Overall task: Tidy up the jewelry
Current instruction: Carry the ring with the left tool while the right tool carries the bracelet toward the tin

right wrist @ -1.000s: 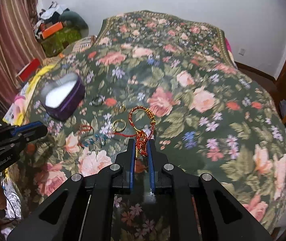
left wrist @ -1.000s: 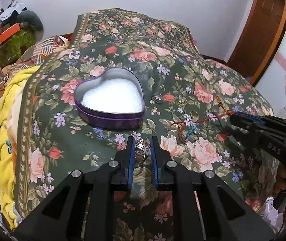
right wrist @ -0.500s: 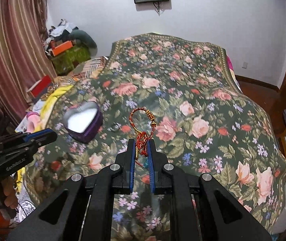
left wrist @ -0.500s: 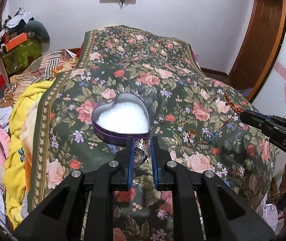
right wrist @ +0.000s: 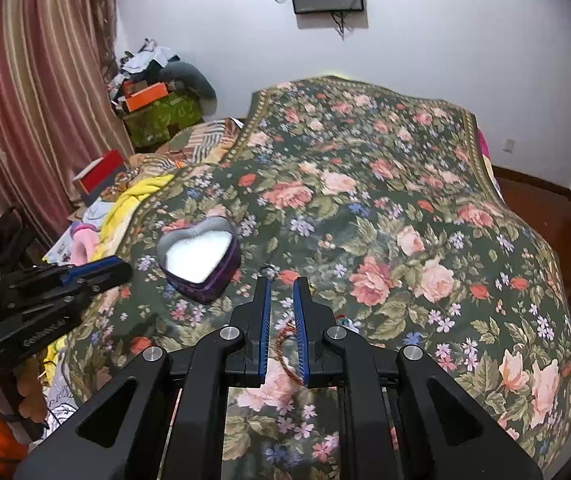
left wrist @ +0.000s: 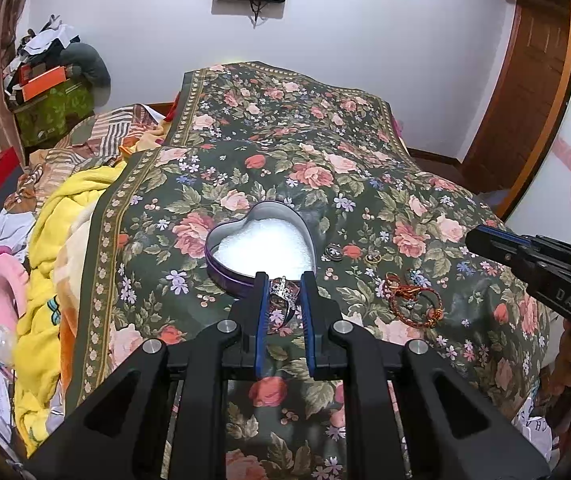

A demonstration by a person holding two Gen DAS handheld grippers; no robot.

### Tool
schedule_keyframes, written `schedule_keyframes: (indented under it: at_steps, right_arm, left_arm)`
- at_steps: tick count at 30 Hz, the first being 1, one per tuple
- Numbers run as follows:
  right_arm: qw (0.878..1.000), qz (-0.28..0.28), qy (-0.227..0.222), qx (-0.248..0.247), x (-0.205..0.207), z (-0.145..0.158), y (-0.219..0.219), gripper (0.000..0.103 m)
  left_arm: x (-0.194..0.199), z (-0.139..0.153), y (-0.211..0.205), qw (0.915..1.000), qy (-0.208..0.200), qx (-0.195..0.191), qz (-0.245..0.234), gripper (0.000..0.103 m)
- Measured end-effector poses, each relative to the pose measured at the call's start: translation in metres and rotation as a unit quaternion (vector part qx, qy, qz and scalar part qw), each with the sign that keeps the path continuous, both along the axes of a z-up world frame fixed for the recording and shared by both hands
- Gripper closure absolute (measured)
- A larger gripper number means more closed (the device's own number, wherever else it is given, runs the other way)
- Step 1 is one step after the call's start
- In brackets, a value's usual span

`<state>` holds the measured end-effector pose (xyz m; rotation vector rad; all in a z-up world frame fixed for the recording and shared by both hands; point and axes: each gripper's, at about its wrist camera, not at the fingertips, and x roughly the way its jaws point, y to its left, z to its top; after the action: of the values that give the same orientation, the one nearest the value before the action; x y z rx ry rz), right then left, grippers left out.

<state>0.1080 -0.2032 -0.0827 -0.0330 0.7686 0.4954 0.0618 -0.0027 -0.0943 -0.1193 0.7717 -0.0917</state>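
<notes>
- The left gripper (left wrist: 283, 294), at lower centre of the left wrist view, has its blue-padded jaws closed down on a small silver ring with a sparkling crown-shaped top (left wrist: 284, 294); the ring sits upright between the pads, clear of the bedspread.
- The open heart-shaped purple tin with white padding inside (left wrist: 261, 242) lies straight ahead of those fingertips, just above them in the frame, its near rim almost at the tips. The tin's pointed end faces the gripper and its lobes face away.
- That is the relation the coming move turns on, as I judge it: the ring has only to go a little forward and down along the gripper's own line to land on the padding.
- The right gripper (right wrist: 282, 308) stands with a narrow gap between its pads and nothing in them. The red and gold thread bracelet (left wrist: 417, 306) lies loose on the dark green floral bedspread (left wrist: 365, 184), right of centre in the left wrist view.
- In the right wrist view the tin (right wrist: 199, 258) is up and to the left of the right gripper, well apart, so the left gripper is much the nearer.
- Two small rings (left wrist: 333, 252) seem to lie just right of the tin, though they are too small to be sure.
</notes>
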Motion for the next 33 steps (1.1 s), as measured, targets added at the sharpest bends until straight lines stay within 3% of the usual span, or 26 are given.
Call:
schedule_keyframes:
  at_steps: [3,7,14,30,33]
  right_arm:
    - [1.0,-0.018,0.02,-0.011,0.008,-0.007,-0.011,0.089]
    - [0.998,-0.045,0.045,-0.024,0.018,-0.021,-0.028,0.063]
    - [0.994,-0.04,0.077,-0.063,0.027,-0.046,-0.036,0.063]
    - [0.989,0.009,0.107,-0.097,0.031,-0.073,-0.016,0.063]
    - [0.989,0.007,0.098,-0.114,0.029,-0.078,-0.014,0.07]
  left_arm:
    - [0.002,-0.002,0.001,1.0,0.002,0.0,0.001,0.089]
    - [0.006,-0.007,0.001,1.0,0.007,-0.003,0.002,0.089]
    - [0.014,-0.015,-0.002,0.9999,0.015,0.0,-0.003,0.089]
    - [0.031,-0.038,0.003,0.9989,0.043,-0.016,-0.002,0.089]
    - [0.031,-0.038,0.003,0.9989,0.044,-0.016,-0.002,0.089]
